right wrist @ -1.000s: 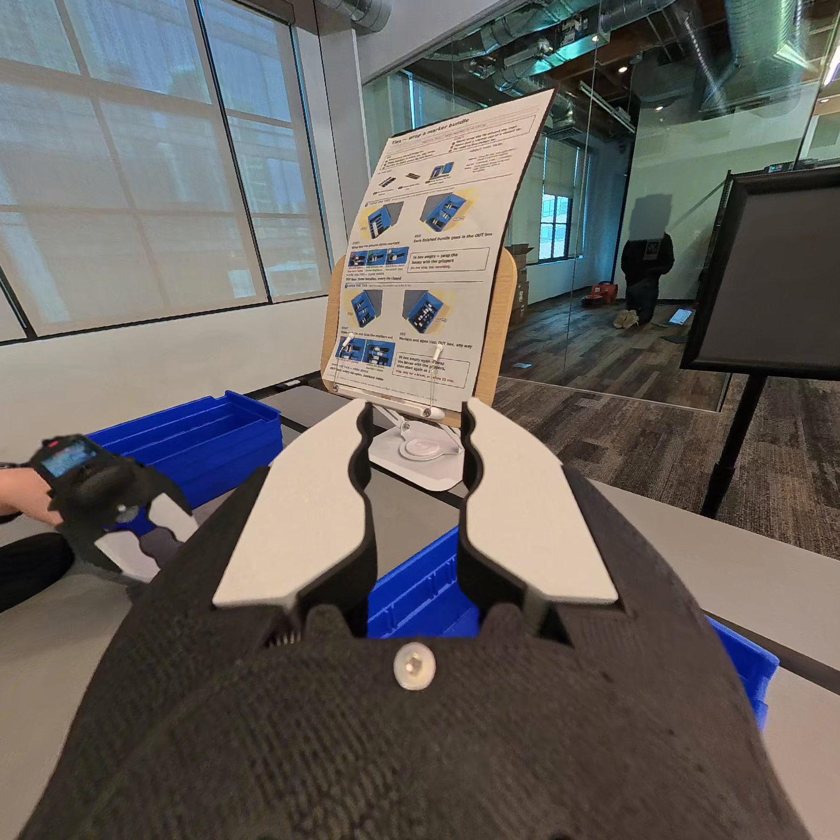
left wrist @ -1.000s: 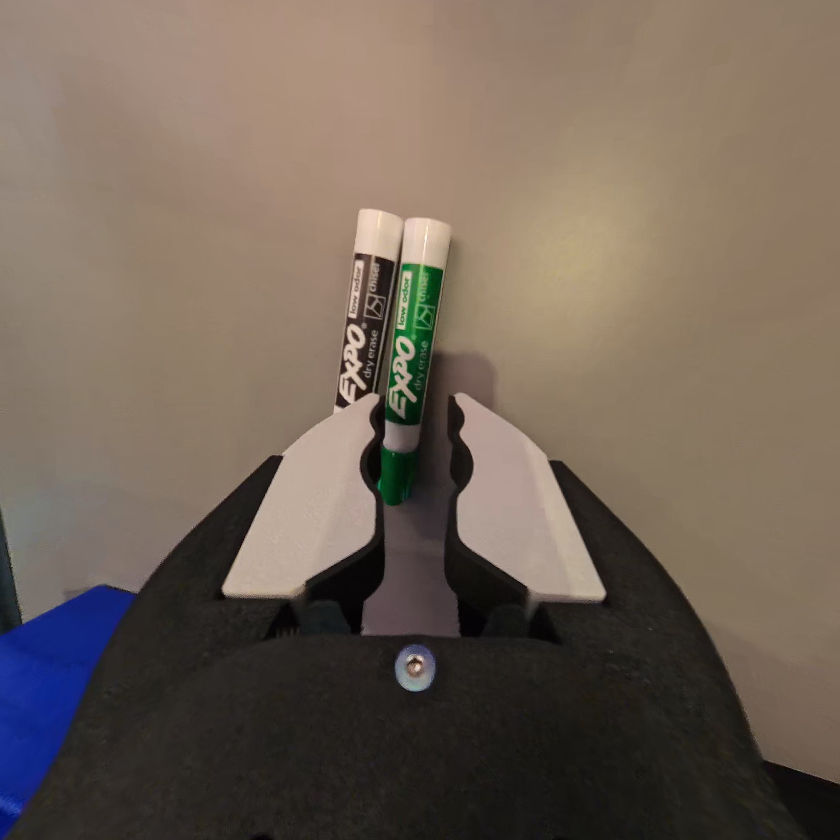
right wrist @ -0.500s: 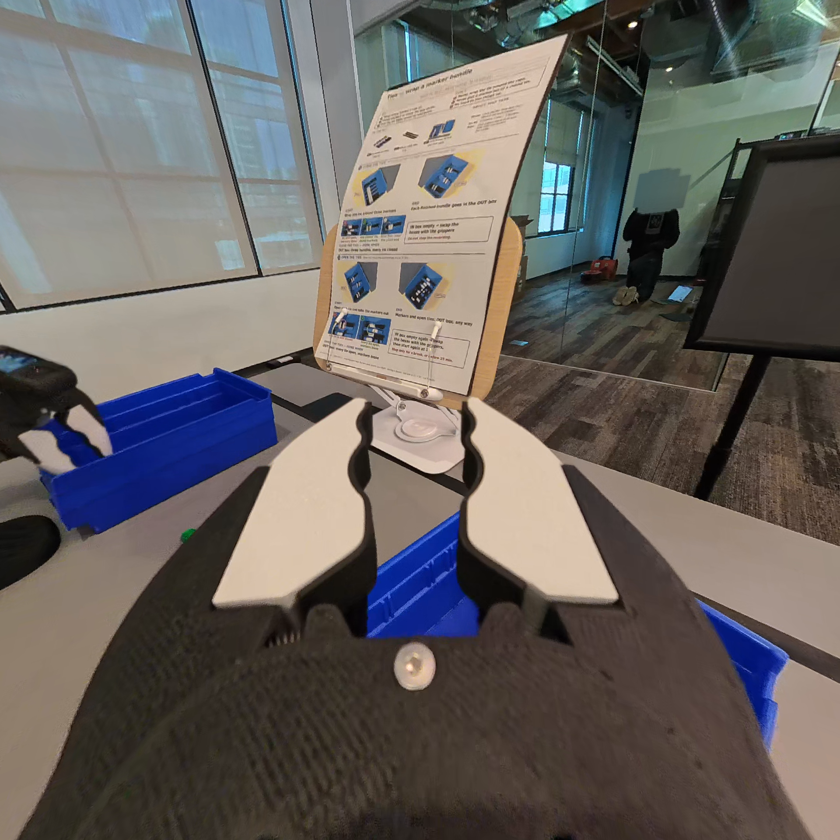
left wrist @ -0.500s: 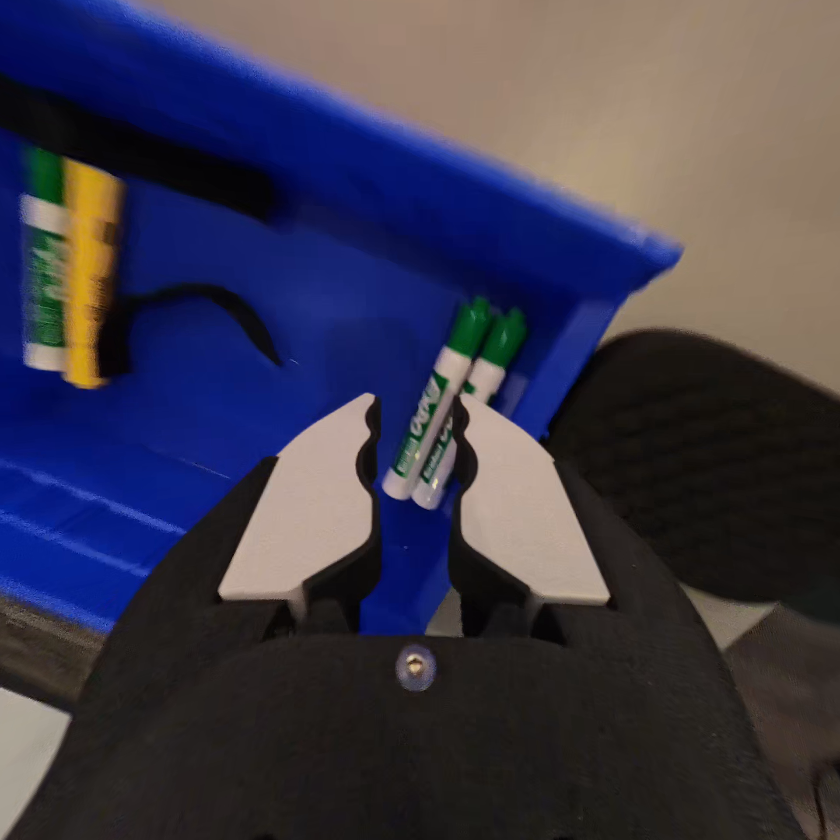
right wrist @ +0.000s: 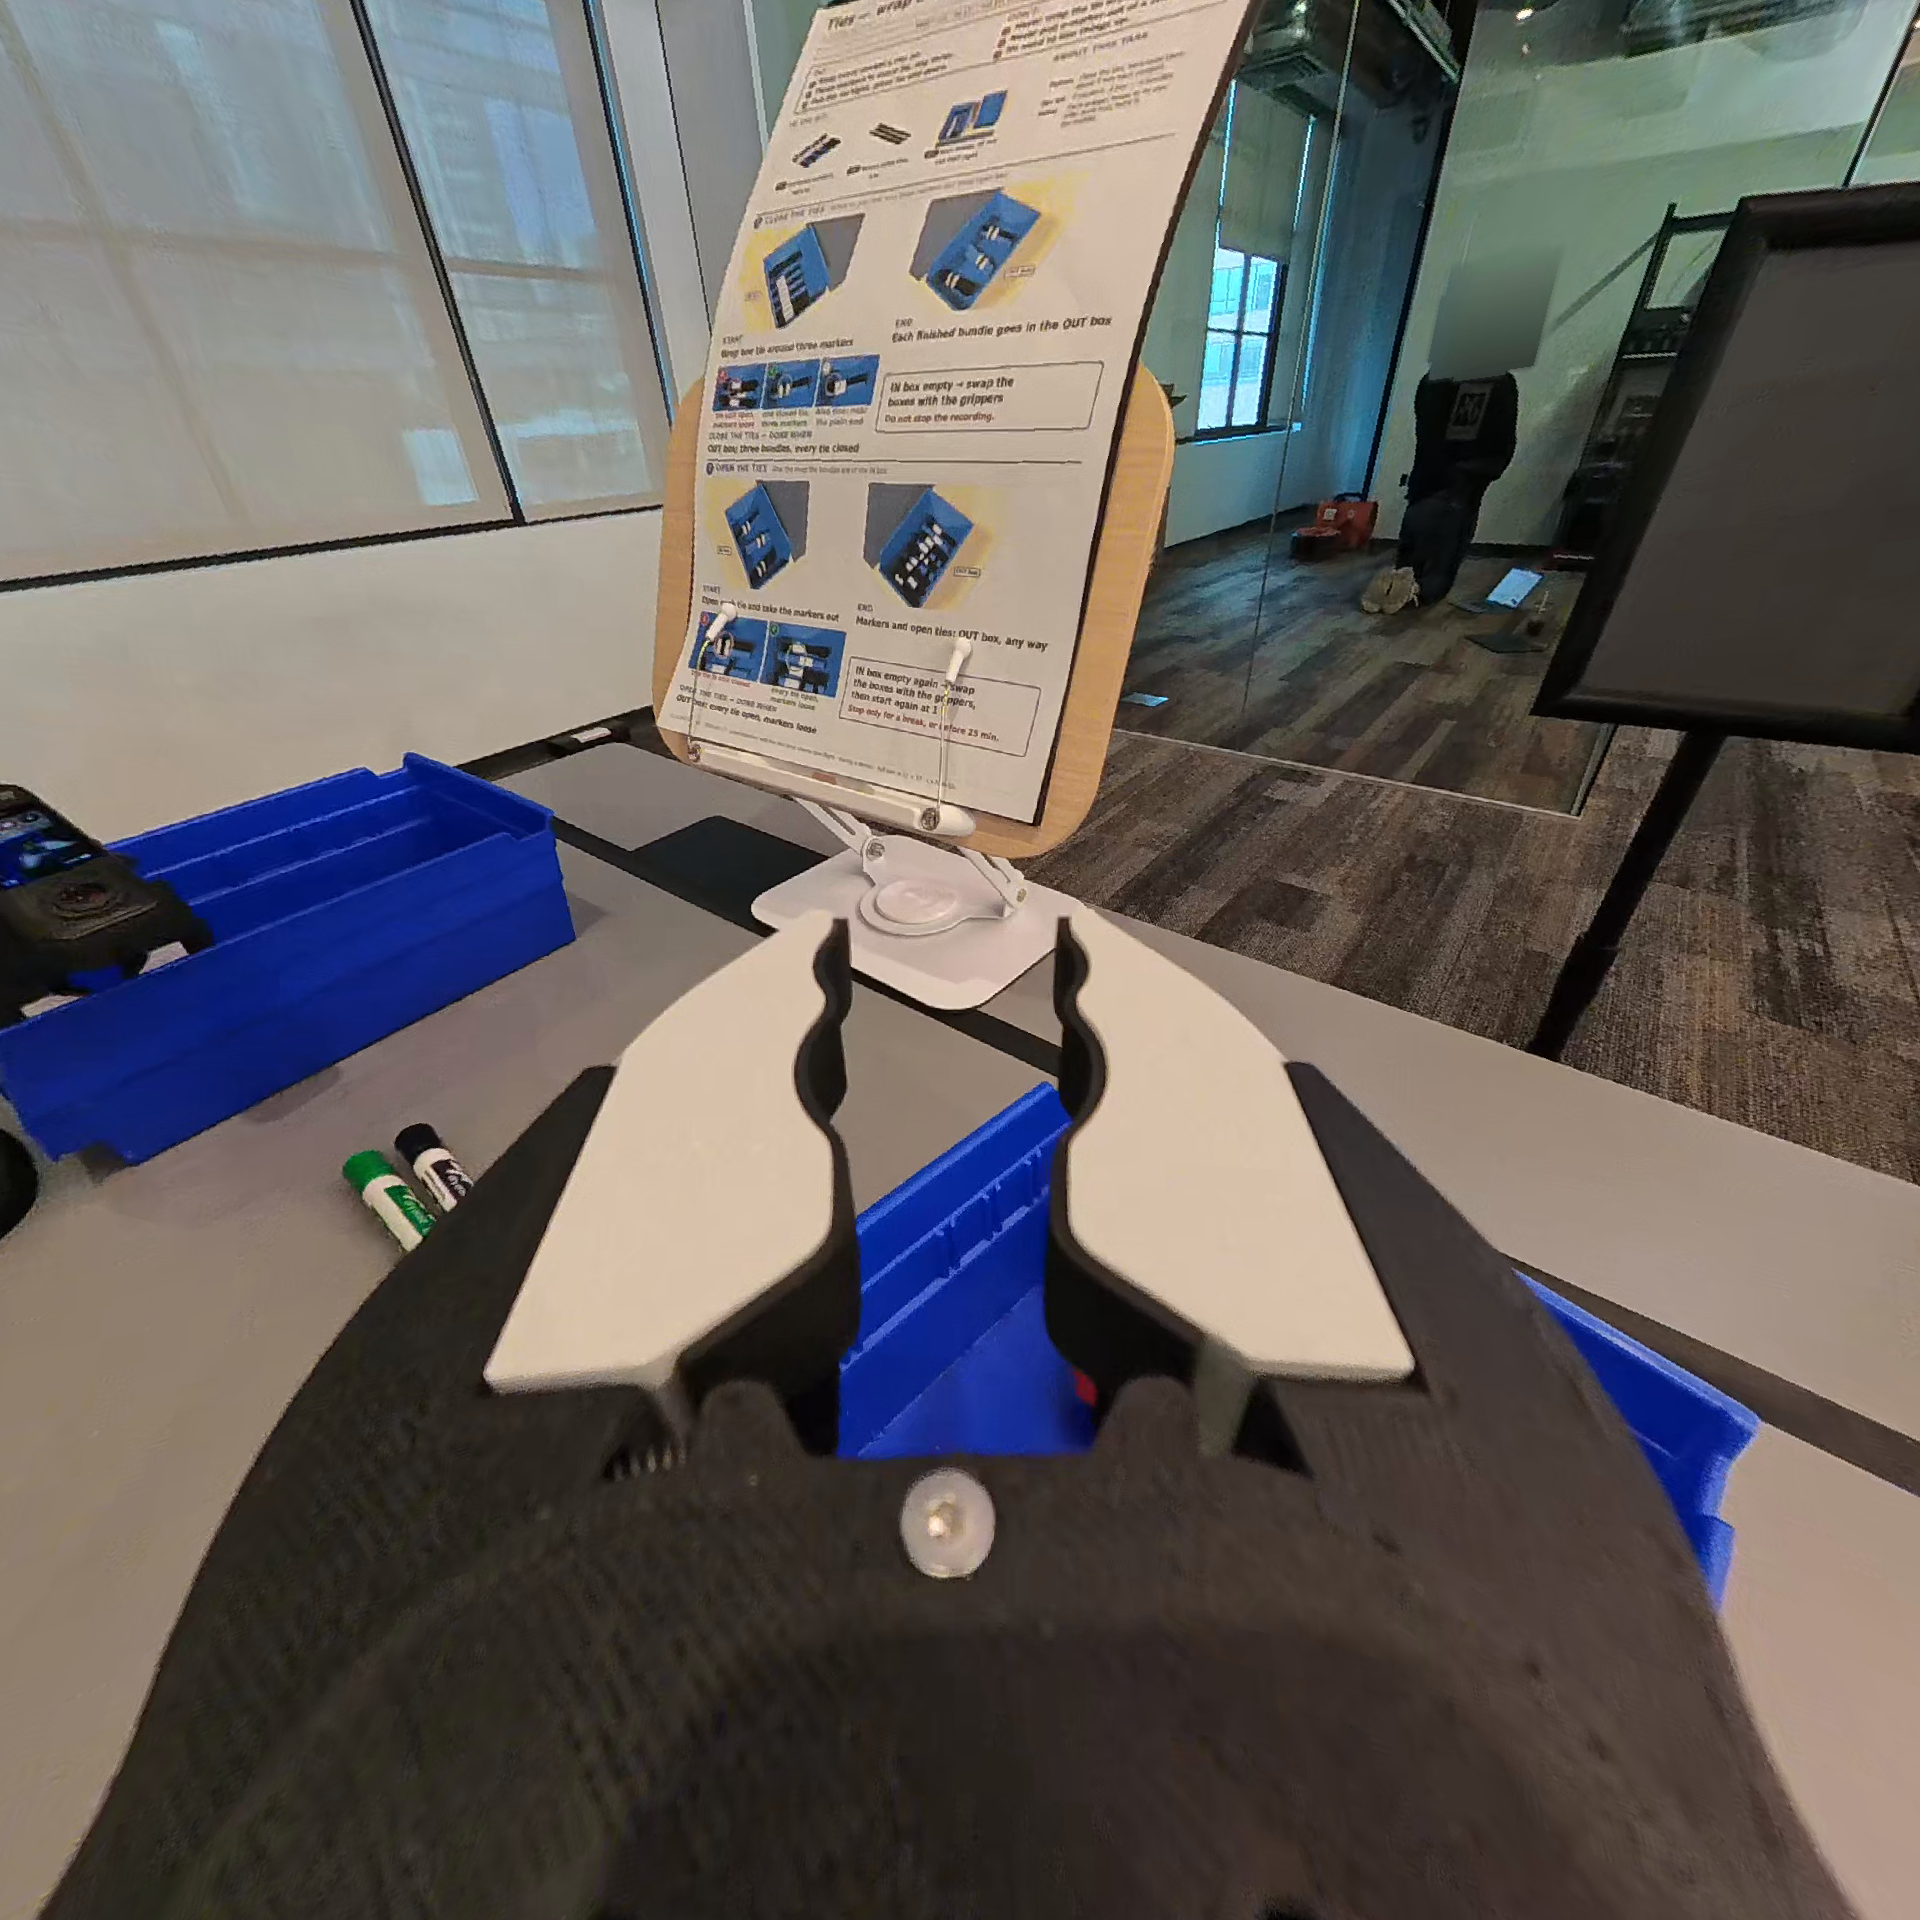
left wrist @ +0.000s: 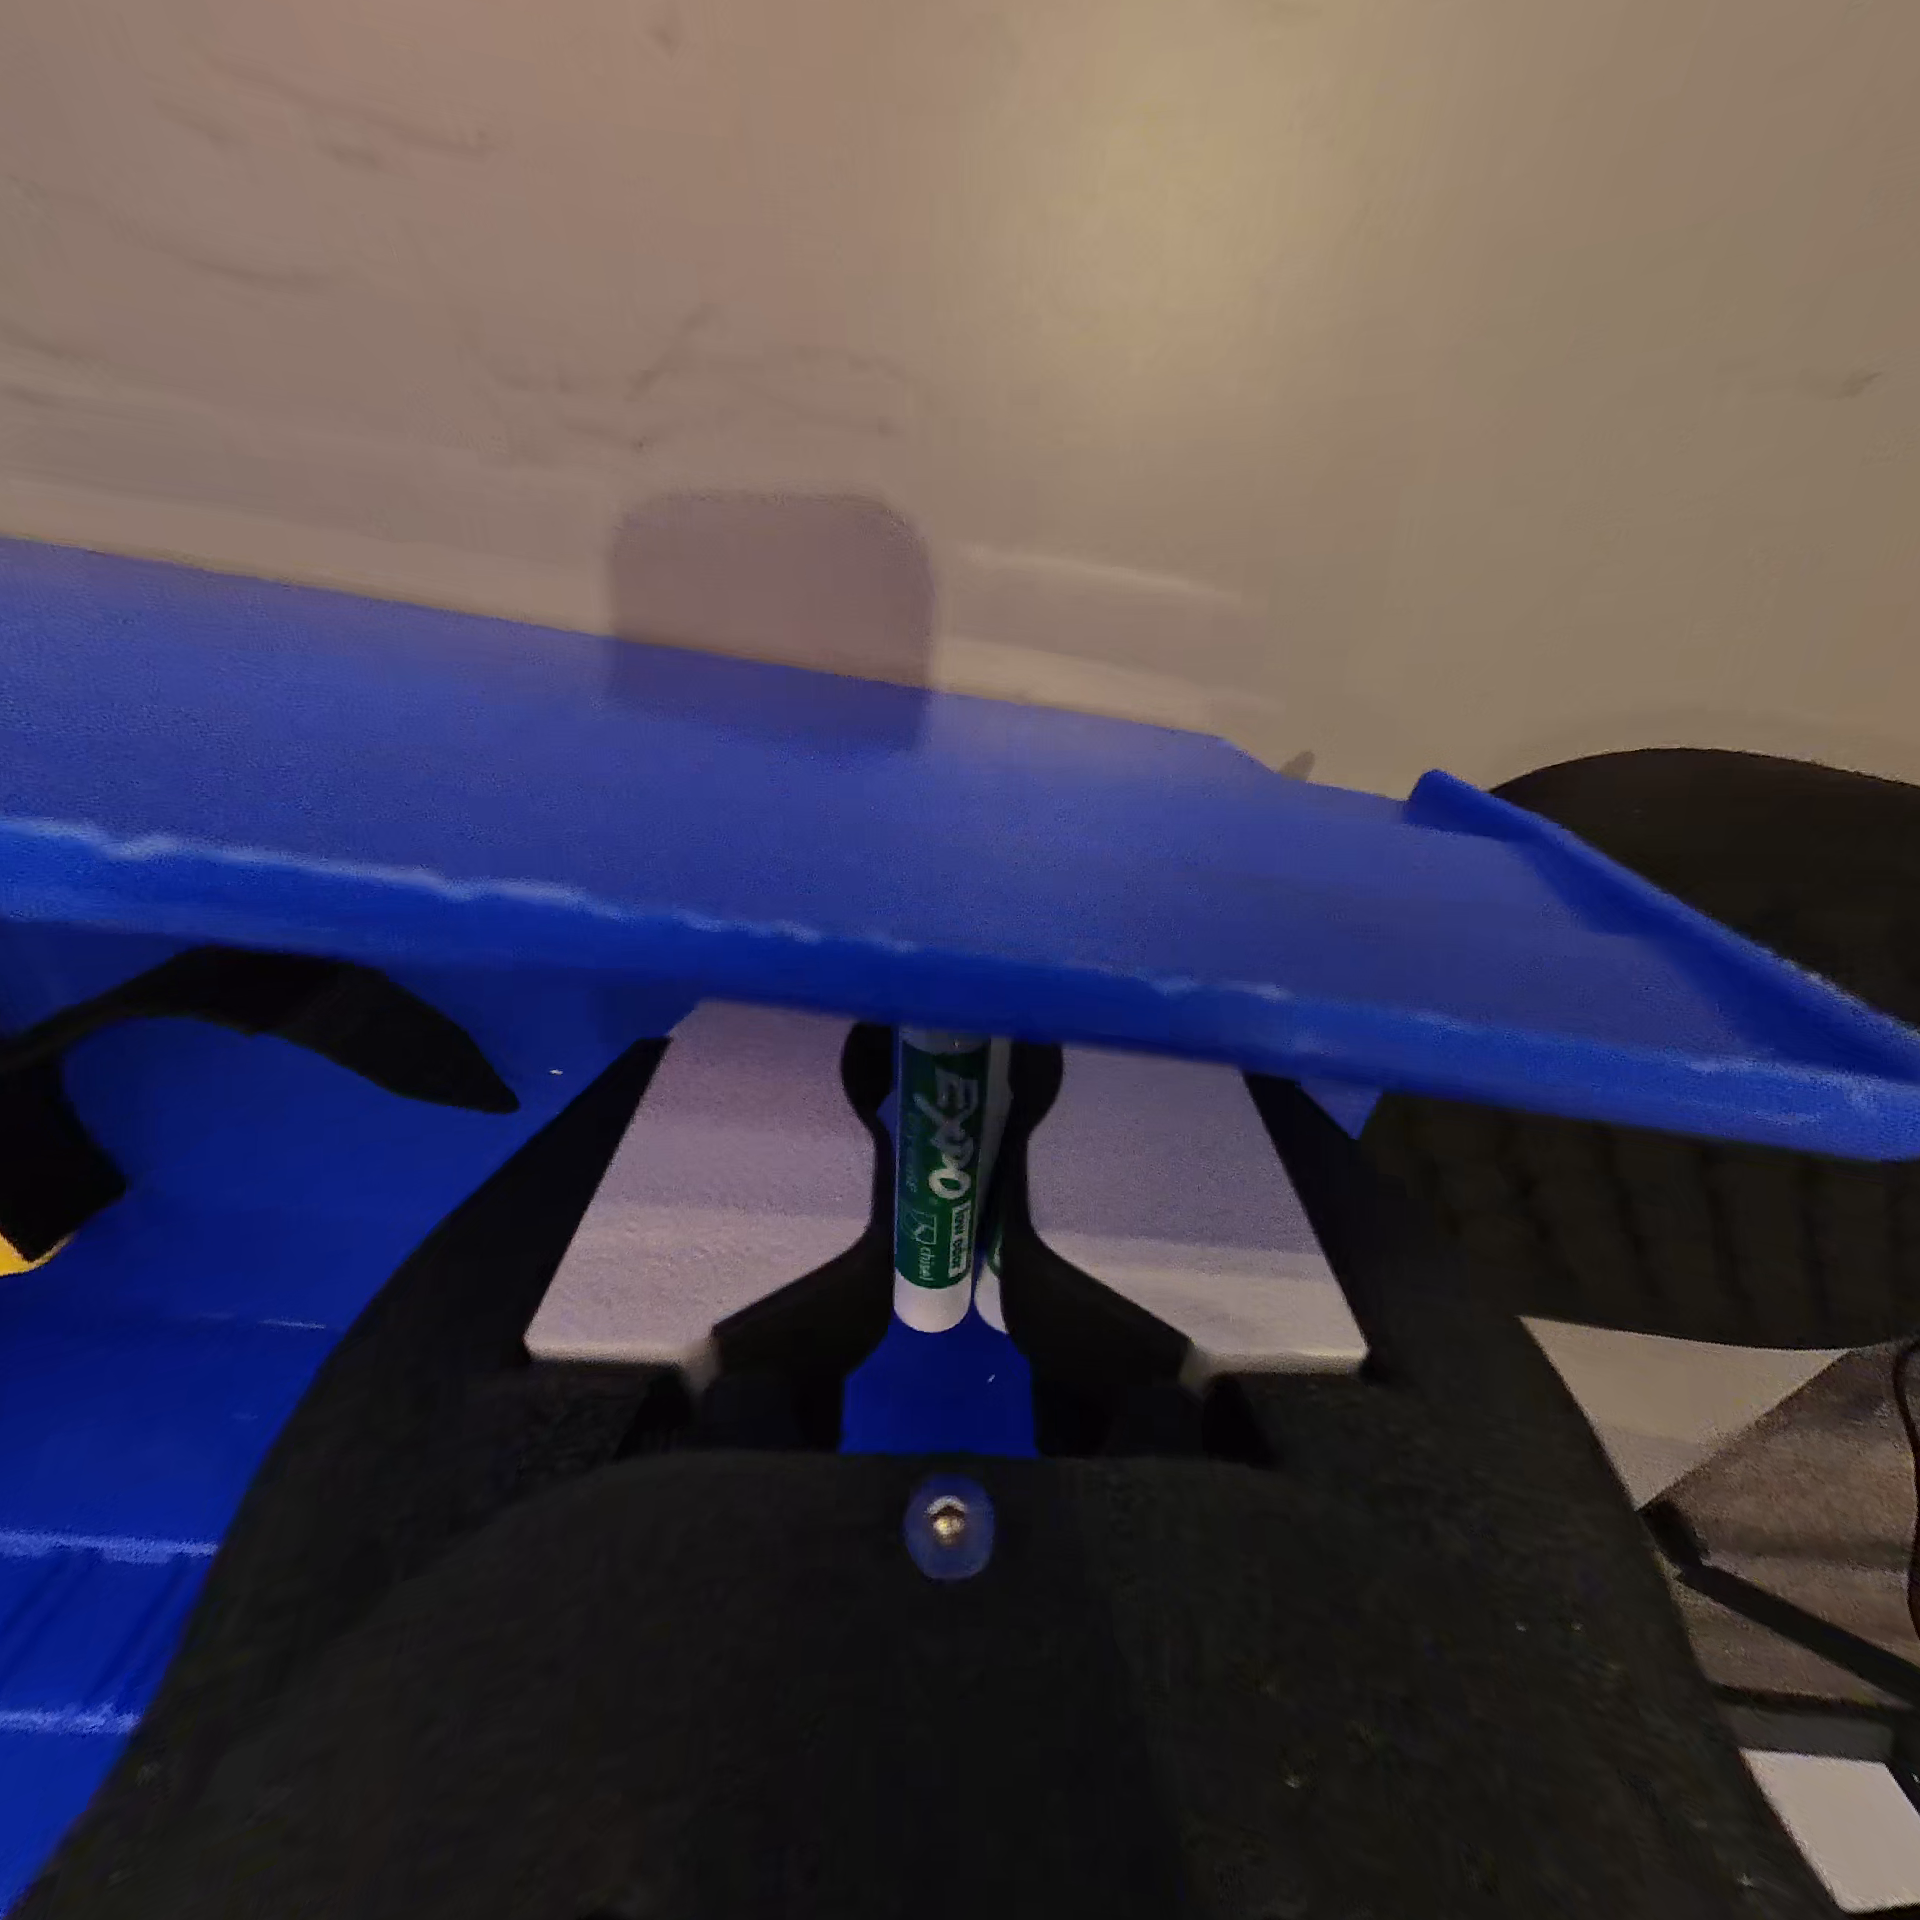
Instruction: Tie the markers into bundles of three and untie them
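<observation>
Half a second ago my left gripper (left wrist: pixel 951 1153) hung above the open blue plastic bin (left wrist: pixel 935 862) with two green markers seen past its tips; now it is down inside, the bin's far wall crossing the view above my fingers. Its jaws stand narrow around two green-and-white dry-erase markers (left wrist: pixel 930 1195), one plainly between them, the second only a sliver to its right (I cannot tell whether they are pinched). One black tie strap (left wrist: pixel 260 1029) curls on the bin floor at left.

My right gripper (right wrist: pixel 951 1039) has tilted lower than before, jaws apart and holding nothing, above a second blue plastic bin (right wrist: pixel 966 1226). On the grey table (right wrist: pixel 260 1299) to its left lie two more markers, a green-capped marker (right wrist: pixel 382 1195) and a black-capped marker (right wrist: pixel 436 1164), touching. A white instruction sheet on a wooden stand (right wrist: pixel 914 436) stands farther off.
</observation>
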Motion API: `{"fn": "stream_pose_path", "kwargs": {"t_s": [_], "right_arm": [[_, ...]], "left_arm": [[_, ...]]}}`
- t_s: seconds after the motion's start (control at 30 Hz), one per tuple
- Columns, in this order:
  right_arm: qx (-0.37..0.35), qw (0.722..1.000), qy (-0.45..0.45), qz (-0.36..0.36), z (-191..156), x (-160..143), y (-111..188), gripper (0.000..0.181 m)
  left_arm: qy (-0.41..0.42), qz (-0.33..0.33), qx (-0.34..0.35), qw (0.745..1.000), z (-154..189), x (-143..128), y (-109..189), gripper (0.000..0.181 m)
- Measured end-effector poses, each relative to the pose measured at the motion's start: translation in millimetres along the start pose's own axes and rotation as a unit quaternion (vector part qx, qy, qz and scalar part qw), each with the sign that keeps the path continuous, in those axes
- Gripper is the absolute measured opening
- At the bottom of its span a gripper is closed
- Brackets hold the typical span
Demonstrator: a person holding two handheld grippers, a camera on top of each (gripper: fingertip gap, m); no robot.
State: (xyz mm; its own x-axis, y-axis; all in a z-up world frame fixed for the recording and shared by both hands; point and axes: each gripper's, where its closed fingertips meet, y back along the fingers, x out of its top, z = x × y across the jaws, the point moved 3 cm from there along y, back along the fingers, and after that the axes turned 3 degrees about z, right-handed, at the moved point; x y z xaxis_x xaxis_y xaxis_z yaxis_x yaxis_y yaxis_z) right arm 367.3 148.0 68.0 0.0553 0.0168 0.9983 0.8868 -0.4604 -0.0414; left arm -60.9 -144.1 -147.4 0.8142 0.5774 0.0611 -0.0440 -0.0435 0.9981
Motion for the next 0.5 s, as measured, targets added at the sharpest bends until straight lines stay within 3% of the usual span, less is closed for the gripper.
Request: {"fn": "stream_pose_path", "kwargs": {"t_s": [0.2,0.37,0.5], "right_arm": [[-0.001,1.000,-0.008,0.000,3.8,-3.6,-0.3,0.038],[0.003,1.000,-0.011,0.006,2.2,-0.5,-0.3,0.038],[0.019,1.000,-0.005,0.006,-8.4,2.4,-7.3,0.038]], "left_arm": [[0.058,0.042,0.034,0.997,-11.5,-9.2,15.5,0.018],[0.115,0.149,0.119,0.975,-27.4,-11.5,91.0,0.017],[0.152,0.236,0.177,0.943,-30.2,8.9,157.2,0.014]]}}
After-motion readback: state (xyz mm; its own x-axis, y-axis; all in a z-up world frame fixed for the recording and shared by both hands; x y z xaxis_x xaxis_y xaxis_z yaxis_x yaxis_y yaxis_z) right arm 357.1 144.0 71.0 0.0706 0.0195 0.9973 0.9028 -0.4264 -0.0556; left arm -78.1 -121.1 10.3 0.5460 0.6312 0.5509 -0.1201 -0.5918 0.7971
